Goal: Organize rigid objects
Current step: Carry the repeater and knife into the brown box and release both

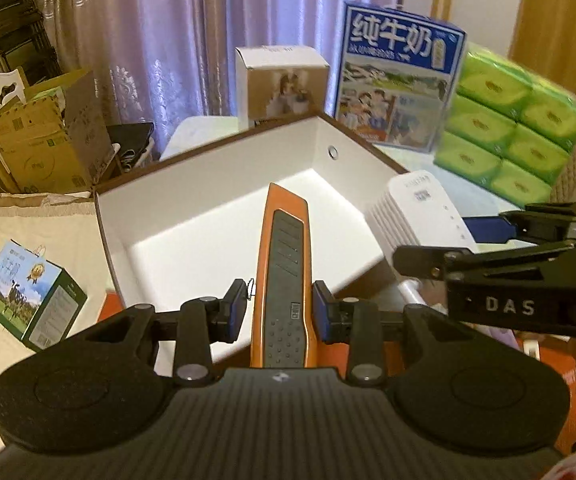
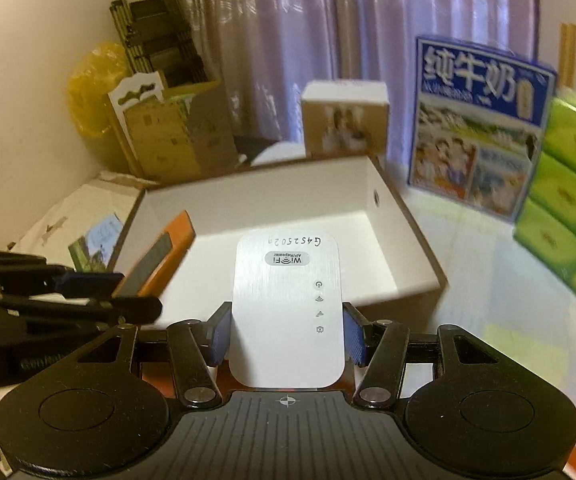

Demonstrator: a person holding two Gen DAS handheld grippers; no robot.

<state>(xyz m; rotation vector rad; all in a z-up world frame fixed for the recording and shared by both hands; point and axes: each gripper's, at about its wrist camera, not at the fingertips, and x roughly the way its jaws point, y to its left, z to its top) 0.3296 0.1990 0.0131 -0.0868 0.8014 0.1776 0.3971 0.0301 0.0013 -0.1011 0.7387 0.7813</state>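
Observation:
An orange tool with a grey ribbed grip hangs above the near edge of an open white box with a brown rim. My left gripper is shut on the tool's sides. A white WiFi repeater is held upright over the box's near wall, with my right gripper shut on it. In the left wrist view the repeater and right gripper are at the right. In the right wrist view the orange tool and left gripper are at the left. The box's inside looks bare.
Behind the box stand a small brown photo carton, a blue milk carton and stacked green tissue packs. A small green carton lies left of the box. Cardboard boxes and a folded rack fill the back left corner.

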